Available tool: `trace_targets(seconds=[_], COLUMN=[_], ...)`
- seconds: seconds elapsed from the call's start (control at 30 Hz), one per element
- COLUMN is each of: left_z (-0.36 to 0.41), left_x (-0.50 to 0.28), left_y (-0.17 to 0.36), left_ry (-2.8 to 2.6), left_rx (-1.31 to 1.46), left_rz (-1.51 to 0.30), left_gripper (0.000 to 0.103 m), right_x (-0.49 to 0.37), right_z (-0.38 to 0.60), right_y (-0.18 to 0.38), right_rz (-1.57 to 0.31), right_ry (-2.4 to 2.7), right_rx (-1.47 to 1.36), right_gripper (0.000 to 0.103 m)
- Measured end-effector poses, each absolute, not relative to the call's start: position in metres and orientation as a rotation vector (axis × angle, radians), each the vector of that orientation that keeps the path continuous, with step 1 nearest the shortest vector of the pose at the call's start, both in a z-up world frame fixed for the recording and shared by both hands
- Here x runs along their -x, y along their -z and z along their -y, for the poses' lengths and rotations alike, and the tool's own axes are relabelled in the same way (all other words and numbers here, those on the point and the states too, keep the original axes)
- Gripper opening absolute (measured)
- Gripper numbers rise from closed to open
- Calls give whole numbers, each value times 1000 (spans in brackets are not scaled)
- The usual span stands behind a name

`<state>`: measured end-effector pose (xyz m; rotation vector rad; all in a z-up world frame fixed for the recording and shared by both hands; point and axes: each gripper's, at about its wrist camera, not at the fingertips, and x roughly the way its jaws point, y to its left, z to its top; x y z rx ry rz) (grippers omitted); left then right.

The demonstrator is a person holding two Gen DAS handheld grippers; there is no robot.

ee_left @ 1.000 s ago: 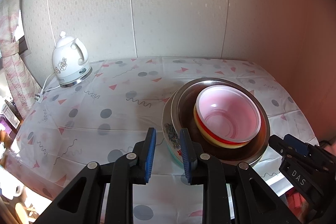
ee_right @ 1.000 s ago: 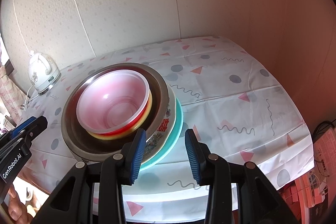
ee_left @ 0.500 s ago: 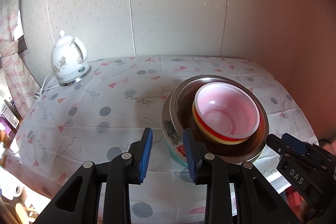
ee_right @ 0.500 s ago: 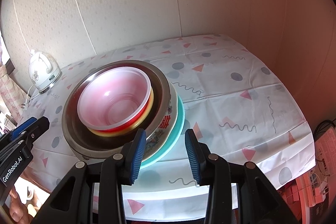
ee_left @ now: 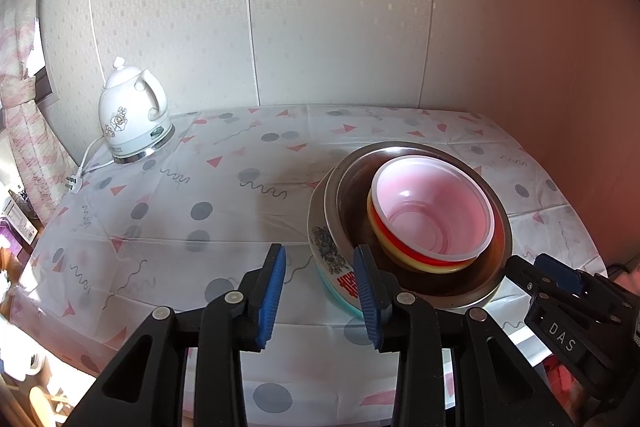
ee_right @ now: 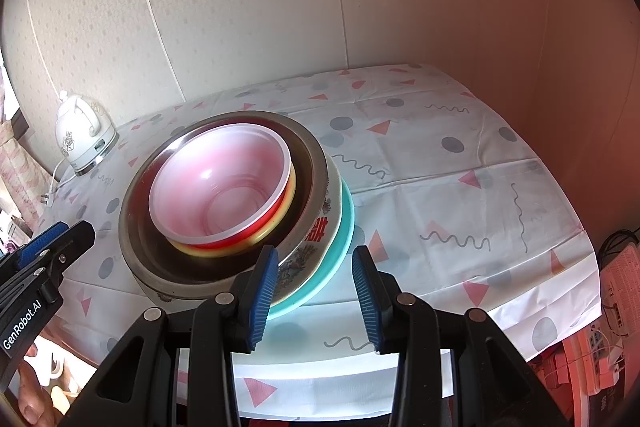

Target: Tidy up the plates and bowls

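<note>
Left wrist view: left gripper (ee_left: 320, 293) hangs over the desk (ee_left: 224, 223), fingers (ee_left: 272, 291) parted, having just been opening, nothing between them but tablecloth. The stack sits just right of the gap: teal plate (ee_left: 334, 293) at bottom, floral plate (ee_left: 326, 247) on it, metal basin (ee_left: 432, 283) on that, then nested yellow bowl (ee_left: 404, 259), red bowl and translucent bowl (ee_left: 432, 203) on top. Right finger overlaps the stack's near-left rim; contact unclear. White kettle (ee_left: 130, 115) far left at the wall, well apart. Right gripper's tip (ee_left: 560, 291) at the lower right edge, beside the stack.

Right wrist view: right gripper (ee_right: 314, 301) with fingers (ee_right: 366, 301) apart, gripping nothing. Teal plate's (ee_right: 340, 251) near rim shows in the gap; left finger overlaps the floral plate (ee_right: 304, 259) edge. Stack lies up-left of the fingers. Left gripper's tip (ee_right: 52, 247) at the left edge.
</note>
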<state>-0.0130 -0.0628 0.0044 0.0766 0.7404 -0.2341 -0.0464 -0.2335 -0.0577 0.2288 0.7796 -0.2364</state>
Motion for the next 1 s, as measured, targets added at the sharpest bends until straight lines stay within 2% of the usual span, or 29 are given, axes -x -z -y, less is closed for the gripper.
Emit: trace_targets(seconds=[0.27,0.53,1.0], left_z=[67,68,72], left_x=[13,14,14], left_y=[-5,-6,-7], left_ry=[252,276,331], left_rx=[-85,-85,-67], left_rz=[-735,-728,-719], left_gripper=[36,45,45], right_x=[47,47,47], right_z=[235,235,239], right_y=[58,58,54], right_rz=[-779,-778,-760], right_ry=[238,238,246], right_rx=[-234,-232,-241], right_gripper=[39,39,39])
